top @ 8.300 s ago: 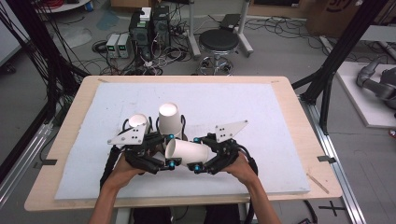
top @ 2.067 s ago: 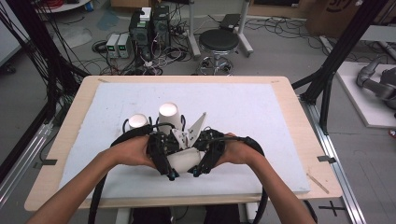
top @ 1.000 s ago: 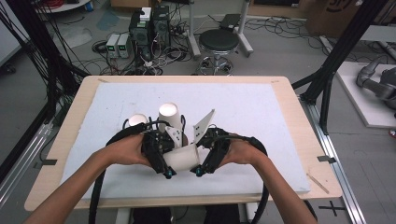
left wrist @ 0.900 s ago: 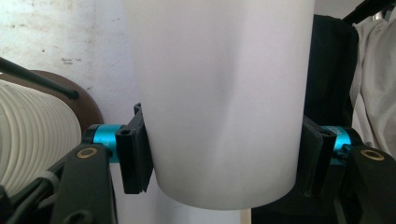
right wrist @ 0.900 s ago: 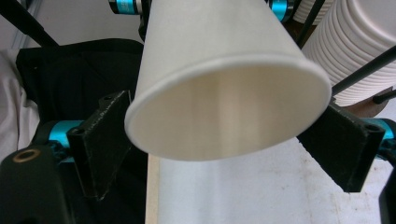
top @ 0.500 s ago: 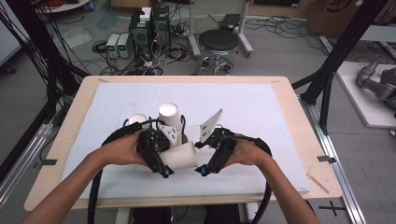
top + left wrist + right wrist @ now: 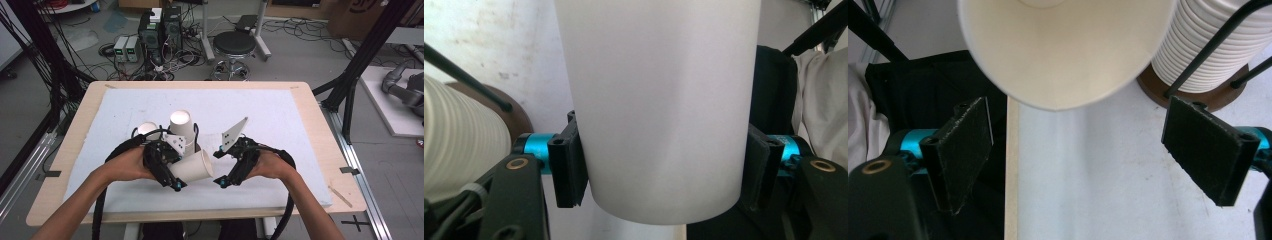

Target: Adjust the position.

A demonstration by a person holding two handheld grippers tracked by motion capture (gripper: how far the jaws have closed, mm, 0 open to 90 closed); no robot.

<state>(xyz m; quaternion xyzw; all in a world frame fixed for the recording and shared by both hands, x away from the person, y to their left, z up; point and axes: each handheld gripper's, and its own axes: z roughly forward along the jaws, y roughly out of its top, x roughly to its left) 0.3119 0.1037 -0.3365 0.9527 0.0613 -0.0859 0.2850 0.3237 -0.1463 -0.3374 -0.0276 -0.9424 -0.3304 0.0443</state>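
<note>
- The table, topped with a white mat, carries everything; the work sits at its near left-centre, just in front of the person.
- Two cup stacks stand behind the hands: a taller stack of upside-down cups in a wire holder, and a lower stack just to its left, partly hidden by the left gripper's cable.
- The paper cup is lifted off the mat and lies roughly level between the two hands. Its long axis runs left to right across the table, base toward the left hand, open mouth toward the right gripper.
- The left gripper pinches this cup near its base: in the left gripper view both black pads press the cup wall from either side.
- The right gripper has its jaws spread wide with nothing between them. Its own view looks straight into the cup's open mouth, which sits just ahead of the pads and apart from them.
- As a judgement: one cup is already separated and held, which looks like the first half of the job. Left to do is the right gripper closing on the rim end, or the cup being set down; neither has begun.
</note>
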